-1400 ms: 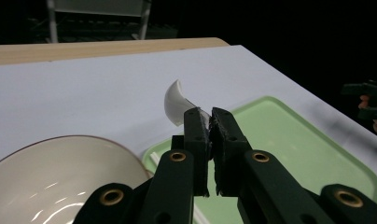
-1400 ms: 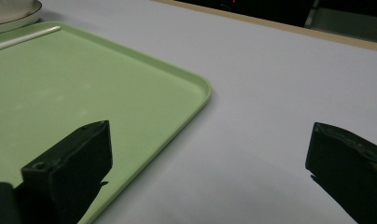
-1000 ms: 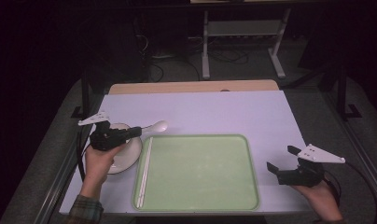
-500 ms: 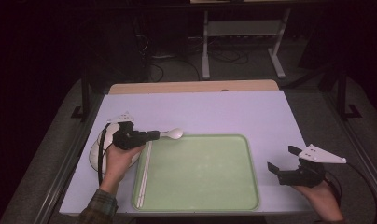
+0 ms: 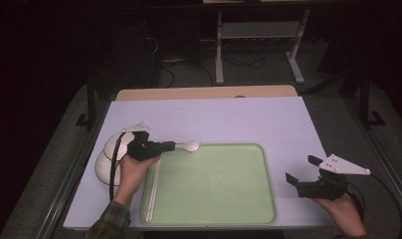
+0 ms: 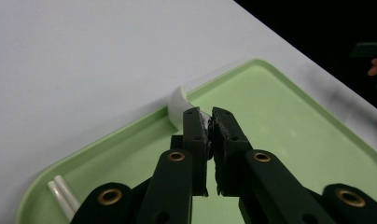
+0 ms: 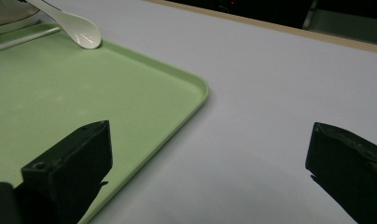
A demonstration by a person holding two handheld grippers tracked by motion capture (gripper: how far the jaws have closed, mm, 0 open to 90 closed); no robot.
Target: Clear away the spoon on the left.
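So the left gripper [image 5: 172,146] is clamping a white spoon [image 5: 190,146] by the handle, jaws pinched nearly together on it, and you can see the handle squeezed between the pads in the left gripper view [image 6: 210,128]. The spoon is sticking straight out ahead of the tips, bowl end hanging right over the far rim of the green tray [image 5: 214,214], looking like it's touching or just about touching that edge. From the right gripper view the spoon bowl [image 7: 84,31] is sitting on the rim, way off ahead and to the left of those jaws. The right gripper [image 5: 308,175] is just idling beside the tray's right edge with its jaws standing wide apart, nothing between them. A pair of white chopsticks [image 5: 153,191] is lying in the tray just behind and below the left gripper, along the tray's left wall, and there's a white bowl [image 5: 105,162] right behind the left hand [image 5: 132,172]. Handling-wise, I'm guessing that spoon is glazed ceramic or hard melamine: light, totally stiff, smooth and kind of slick, so it's going to want to pivot in the pads if it's grabbed too near the tip of the handle. Holding mid-handle like this seems right, flat sides against the pads. It's probably chippy too, so setting it down soft on the tray floor is the way to go.
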